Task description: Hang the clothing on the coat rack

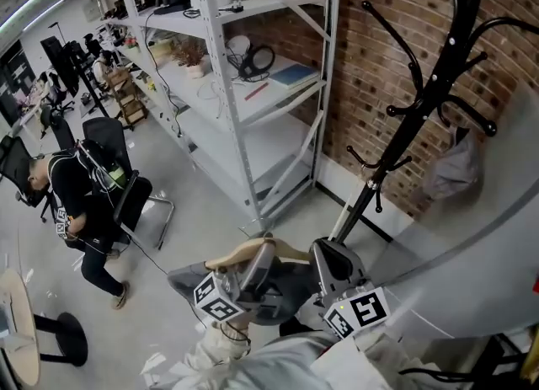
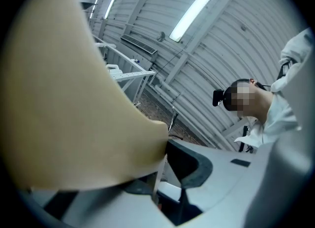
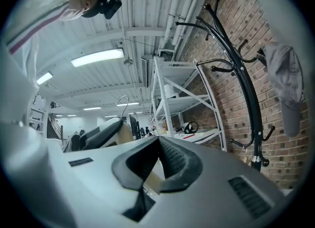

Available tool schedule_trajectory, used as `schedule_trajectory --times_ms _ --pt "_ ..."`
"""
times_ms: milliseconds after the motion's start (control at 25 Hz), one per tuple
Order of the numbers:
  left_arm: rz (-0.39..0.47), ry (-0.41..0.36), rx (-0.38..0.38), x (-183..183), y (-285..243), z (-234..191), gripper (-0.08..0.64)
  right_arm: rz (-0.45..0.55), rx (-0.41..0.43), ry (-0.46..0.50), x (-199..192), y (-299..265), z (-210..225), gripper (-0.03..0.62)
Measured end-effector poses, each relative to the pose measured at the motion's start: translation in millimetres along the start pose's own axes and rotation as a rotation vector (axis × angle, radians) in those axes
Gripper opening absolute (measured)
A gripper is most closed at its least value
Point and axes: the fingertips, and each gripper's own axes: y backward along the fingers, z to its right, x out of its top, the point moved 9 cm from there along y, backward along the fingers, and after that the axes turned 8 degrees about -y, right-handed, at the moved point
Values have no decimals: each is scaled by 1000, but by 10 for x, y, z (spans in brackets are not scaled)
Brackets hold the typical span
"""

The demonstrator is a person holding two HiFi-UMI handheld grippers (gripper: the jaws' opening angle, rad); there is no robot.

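In the head view, the grey clothing (image 1: 290, 285) was mostly covered by the two grippers, so its kind could not be told. It hung on a wooden hanger (image 1: 244, 253) that was held low in front of the person, well apart from the coat rack (image 1: 421, 102).

In the left gripper view the hanger (image 2: 59, 99) was very near and blurred and filled the left half, which hid most of the room. There the left gripper (image 2: 167, 144) had its jaws clamped on the wood. In the right gripper view the right gripper (image 3: 158, 141) had its jaws almost together, pressing on a thin pale strip (image 3: 152, 181), which seemed to be the hanger's other end. Little of the strip showed.

The top of the coat rack was cut off by the edge of the head view, and its foot was hidden behind the right gripper (image 1: 328, 258). A grey cloth item (image 1: 455, 169) already hung on one low hook. The rack stood against a brick wall (image 1: 379, 43), just beside white shelving (image 1: 253, 85). Far to the left a person (image 1: 80, 203) sat in a chair. The floor between the left gripper (image 1: 263, 255) and the rack was not visible.
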Motion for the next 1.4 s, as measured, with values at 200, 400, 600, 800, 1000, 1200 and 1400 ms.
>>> schedule_trajectory --times_ms 200,400,600,800,1000,1200,1400 --pt "-26 52 -23 -120 -357 -390 100 3 -47 -10 72 -287 366 23" --pt "-45 72 -75 -275 -747 -707 100 25 -74 -2 157 -529 760 23" --pt "-65 77 -141 -417 -1088 -909 100 73 -105 20 271 -645 1068 23" --pt "-91 121 -191 -590 -1314 -1031 100 98 -163 39 329 -606 1245 23" --pt "-118 182 -254 -734 -1545 -1084 100 122 -247 52 393 -524 1369 23" --pt "-147 261 -322 -853 -1736 -1163 101 153 -357 68 442 -447 1443 23" --pt "-184 356 -382 -926 -1867 -1285 101 181 -469 86 466 -428 1397 23"
